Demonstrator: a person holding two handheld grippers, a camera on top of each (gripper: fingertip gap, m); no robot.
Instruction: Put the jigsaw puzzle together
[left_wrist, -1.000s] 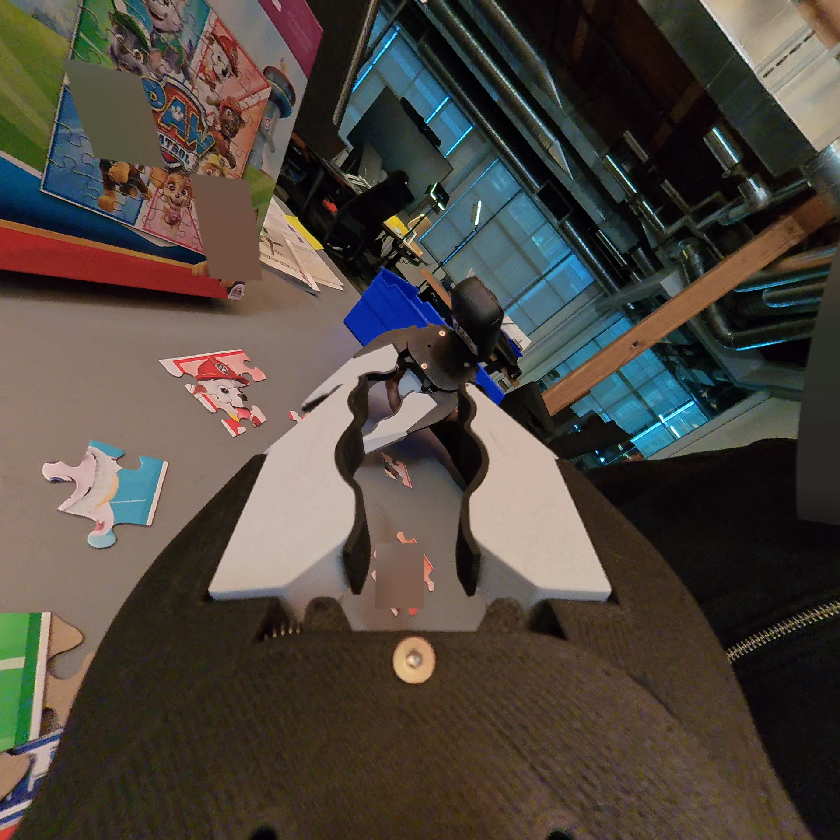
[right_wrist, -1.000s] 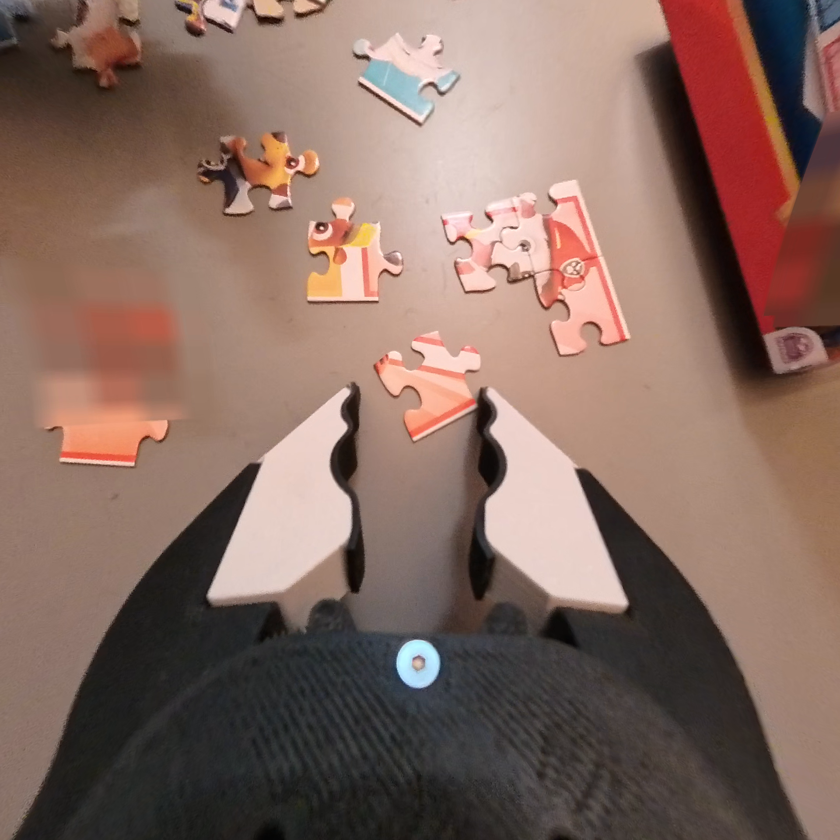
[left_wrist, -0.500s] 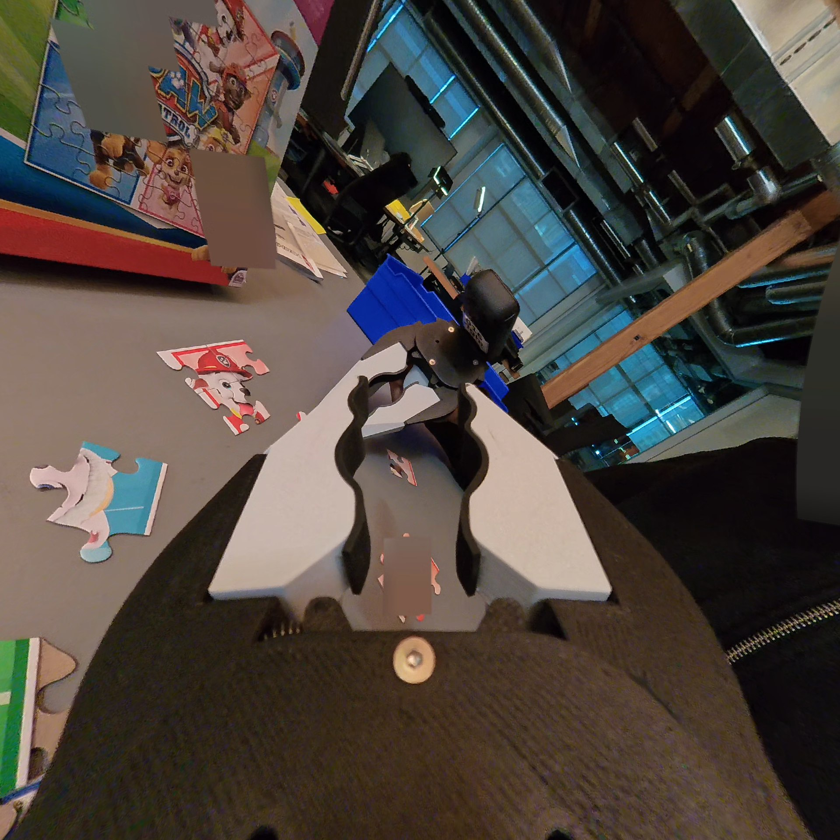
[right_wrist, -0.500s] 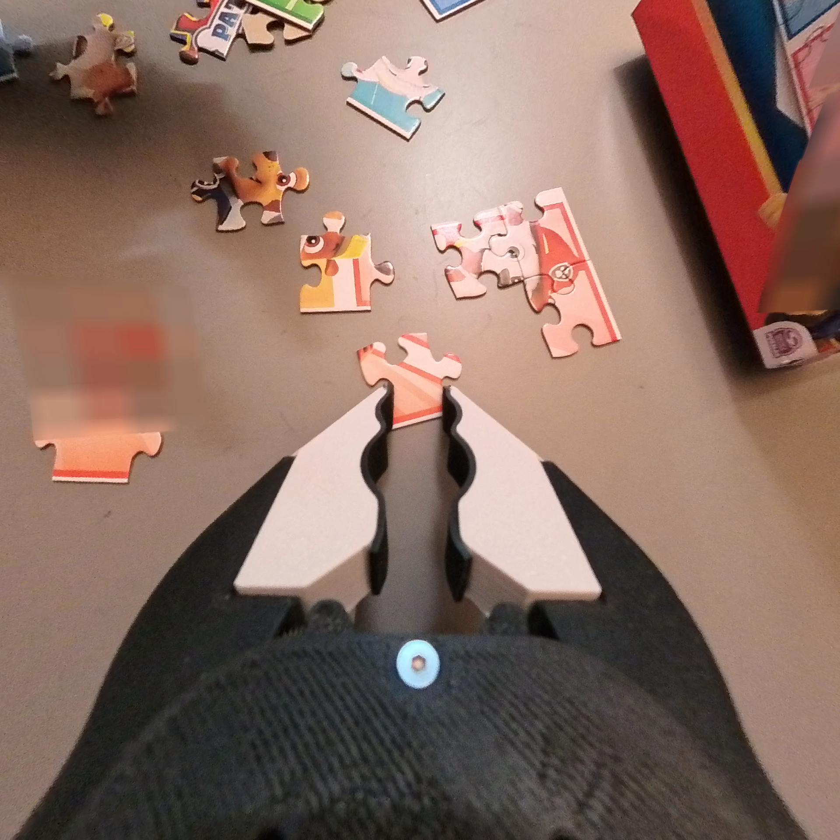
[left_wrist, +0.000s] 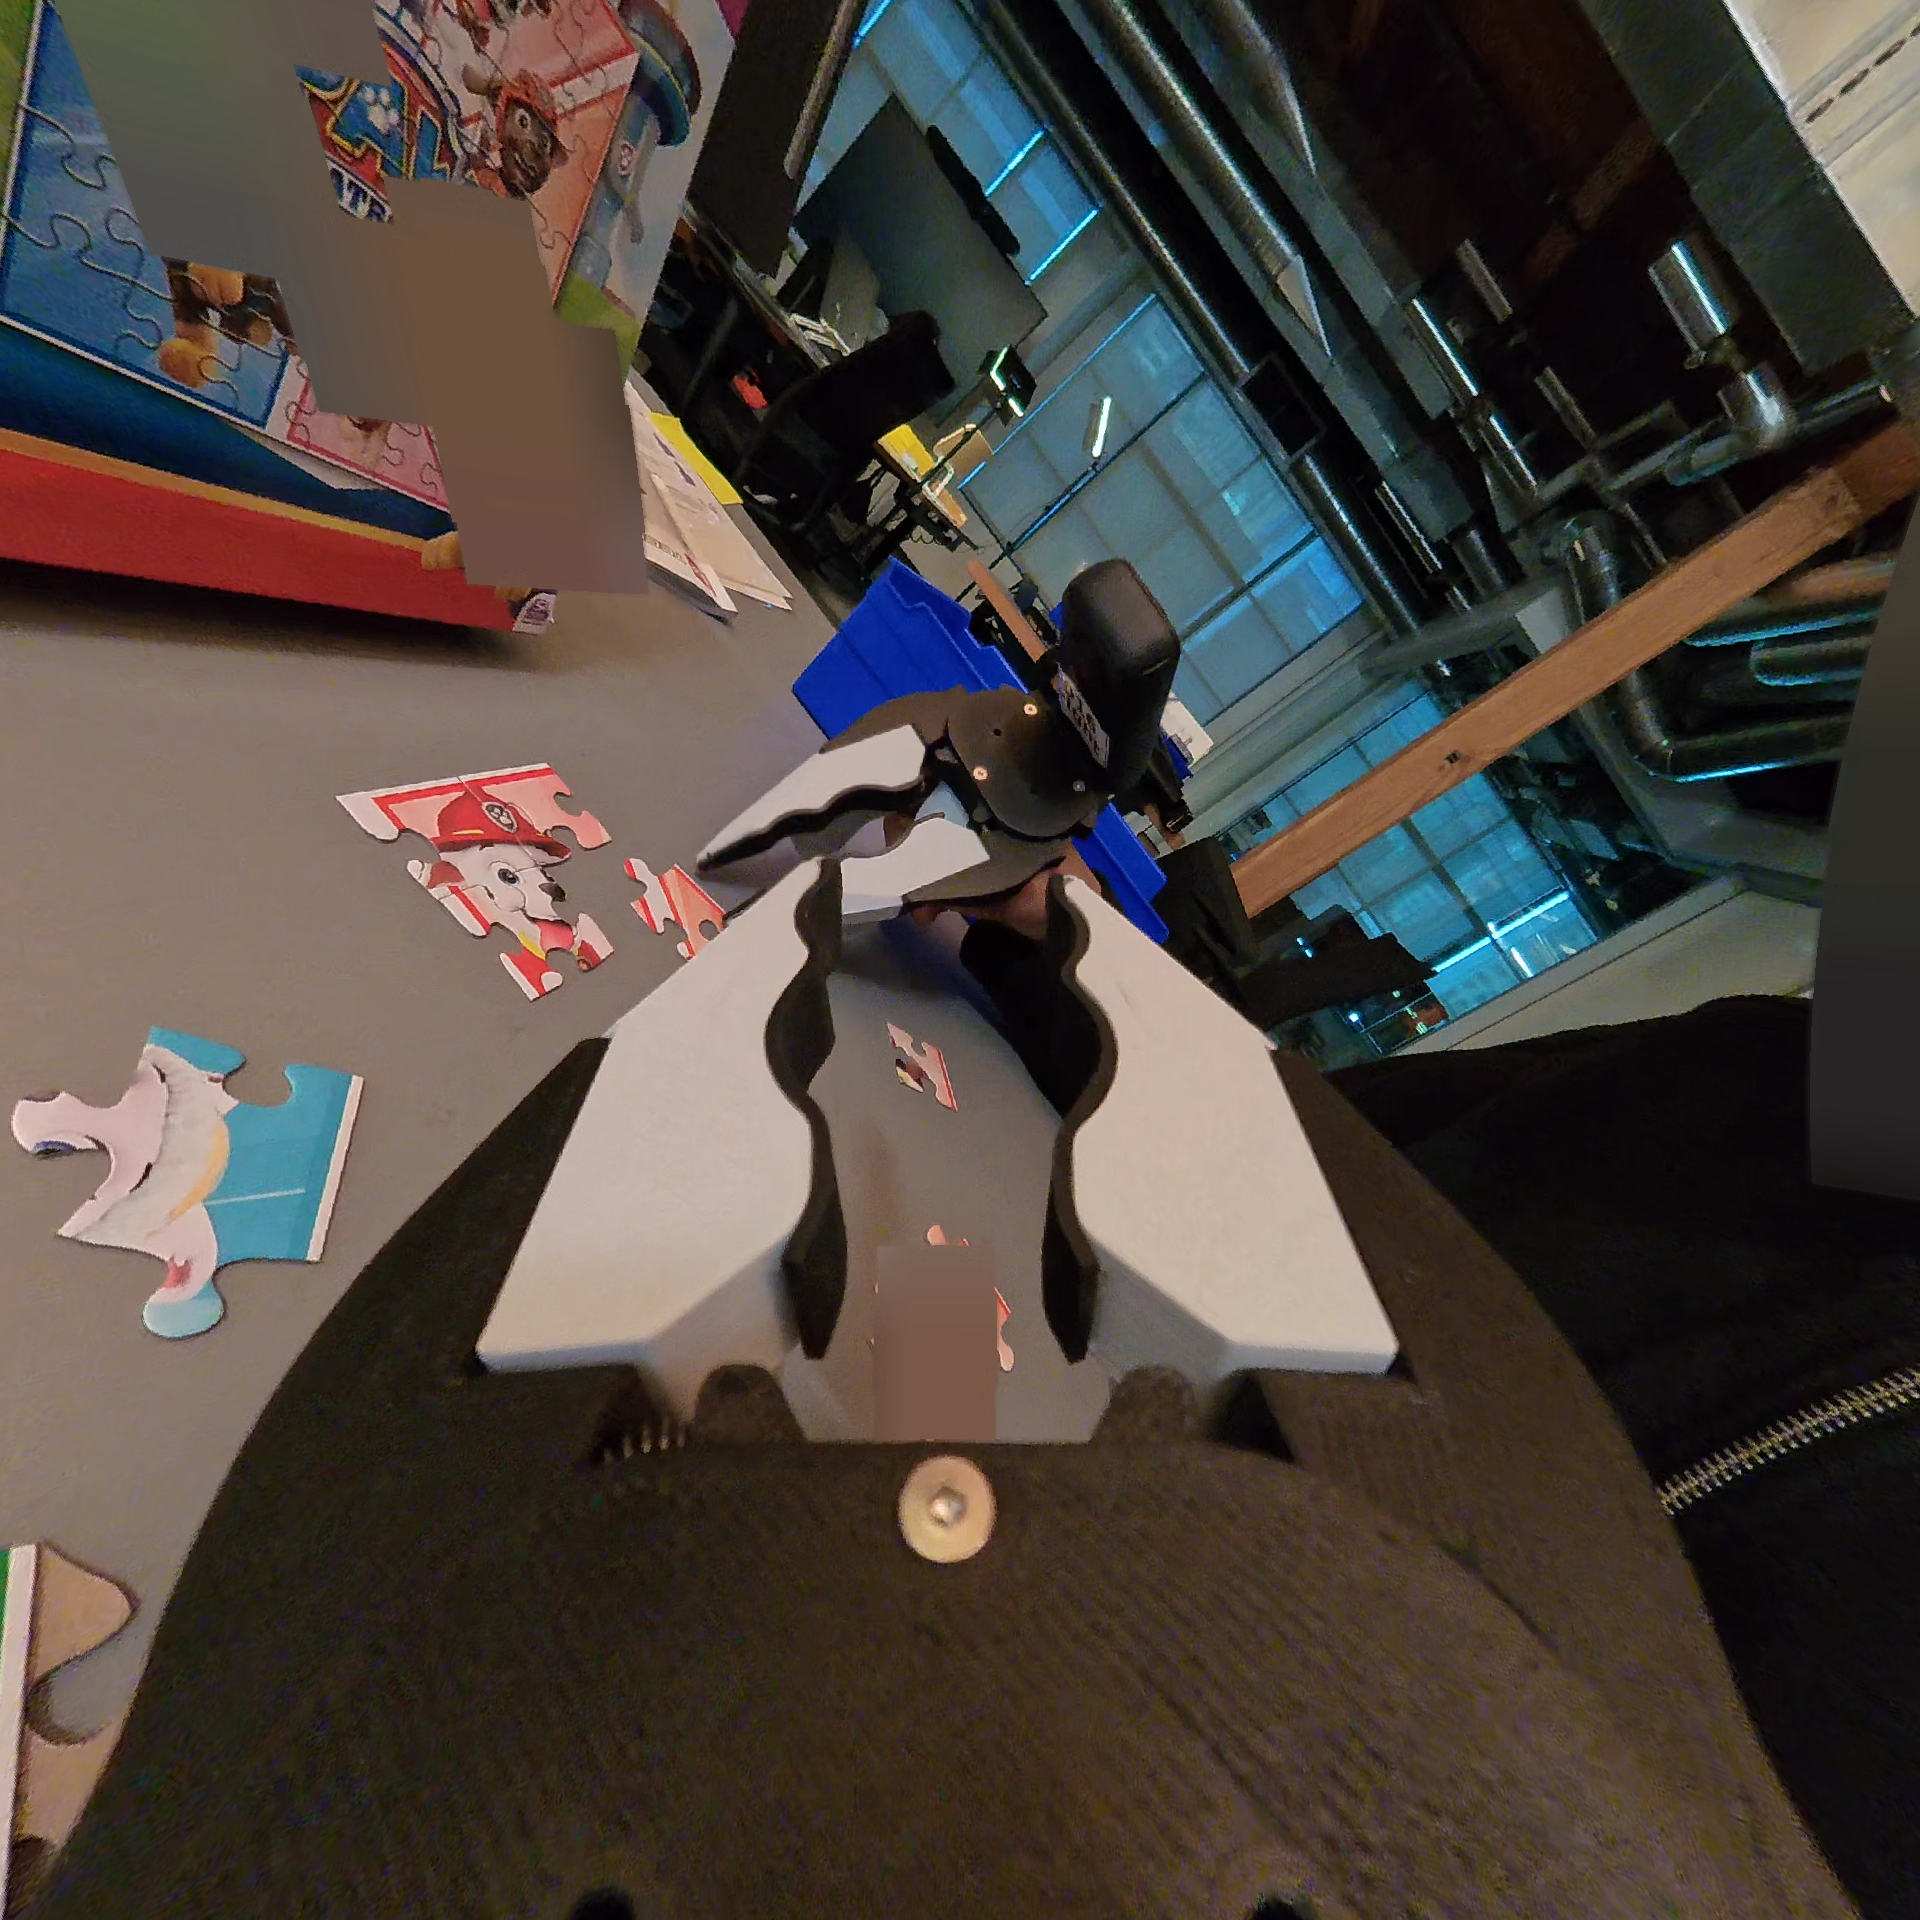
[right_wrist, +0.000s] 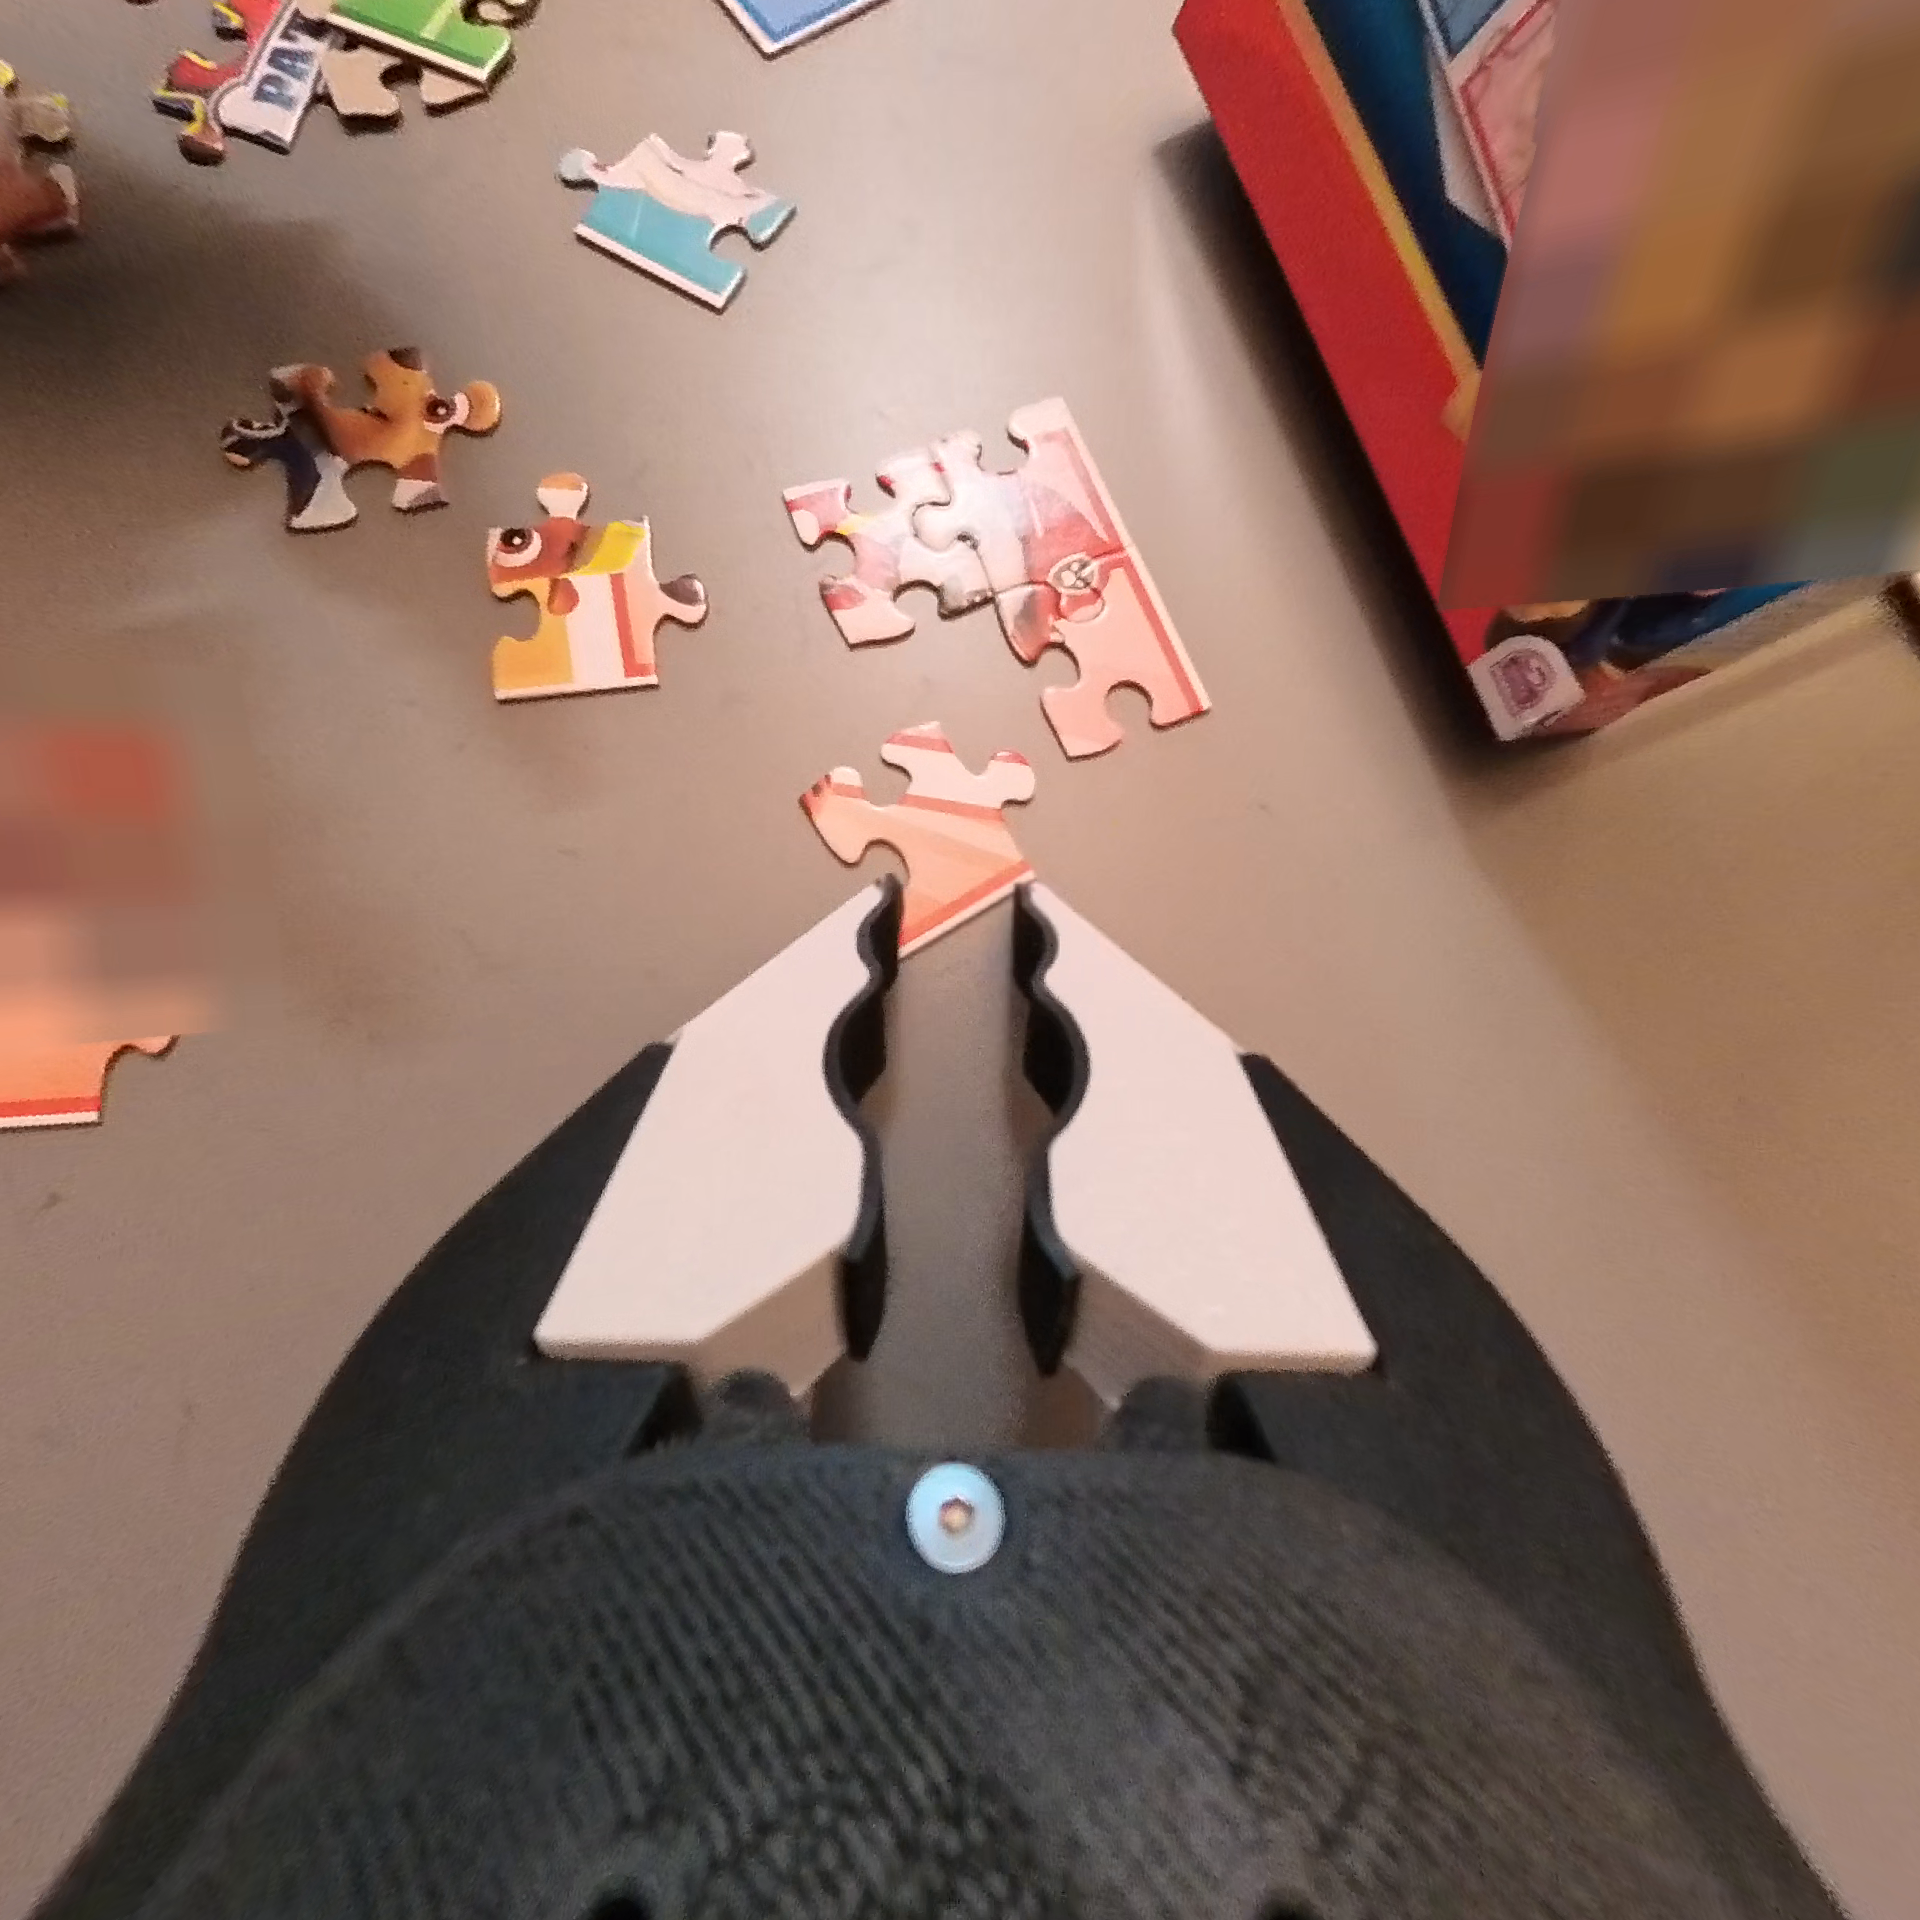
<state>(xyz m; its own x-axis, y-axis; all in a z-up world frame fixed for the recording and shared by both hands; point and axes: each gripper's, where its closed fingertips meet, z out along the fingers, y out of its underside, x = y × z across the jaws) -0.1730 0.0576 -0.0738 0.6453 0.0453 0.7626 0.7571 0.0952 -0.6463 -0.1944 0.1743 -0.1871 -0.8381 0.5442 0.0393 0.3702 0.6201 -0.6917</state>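
Standing beside the grey surface (right_wrist: 1403, 1091), I see the right tool (right_wrist: 954, 899) pinching the near corner of a flat orange-striped puzzle piece (right_wrist: 925, 821), one fingertip on each cut edge. Most of the piece sticks out ahead of the tips, just short of a joined cluster of red and white pieces (right_wrist: 1018, 561). With so little card between the pads, I would judge the hold slight. It wants even pressure and a level, unhurried hand, since a thin piece gripped by its edges can swivel or pop free. The left tool (left_wrist: 938, 888) hangs spread and bare above the surface, with only a small loose piece (left_wrist: 920, 1070) seen through its gap. The right wrist view looks down and shows the pinch and the red puzzle box (right_wrist: 1340, 260) to the side. The left wrist view shows that tool from outside, angled low with a hand under it, and beyond it a blue bin (left_wrist: 894, 665) and the room's windows. It does not settle whether the striped piece is clear of the surface.
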